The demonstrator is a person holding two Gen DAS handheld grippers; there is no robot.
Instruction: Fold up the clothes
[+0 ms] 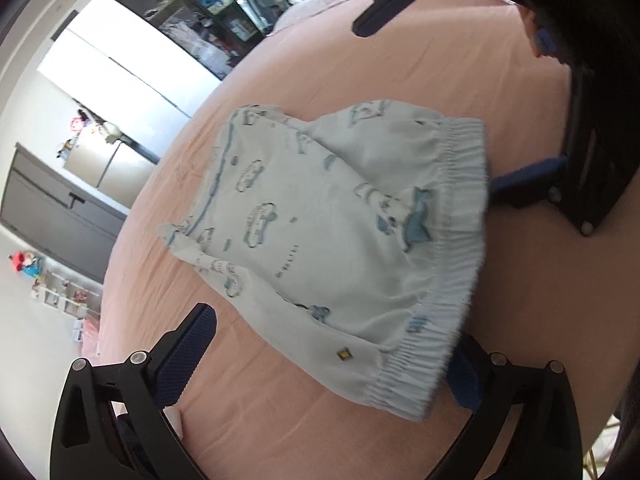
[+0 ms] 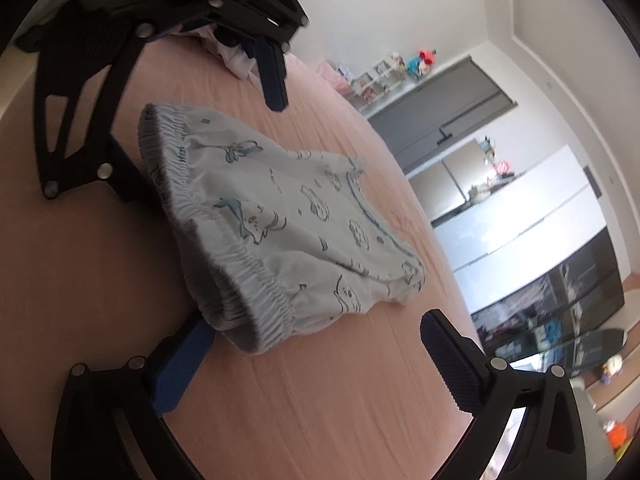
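Observation:
Light blue children's shorts (image 1: 340, 224) with a cloud and animal print lie on the pink bed sheet (image 1: 360, 60); they also show in the right wrist view (image 2: 280, 224). My left gripper (image 1: 332, 354) is open, one finger under the near corner of the elastic waistband (image 1: 452, 264), the other apart on the sheet. My right gripper (image 2: 316, 340) is open, its left finger (image 2: 180, 364) under the other waistband corner. Each gripper shows in the other's view, the right one (image 1: 440, 92) and the left one (image 2: 192, 100), both spread wide.
The bed's far edge curves past the shorts. Beyond it stand grey cabinets (image 1: 60, 208), glass-fronted shelves (image 1: 208, 12) and toys on a shelf (image 2: 396, 68). A white bundle of cloth (image 2: 236, 60) lies on the bed behind the left gripper.

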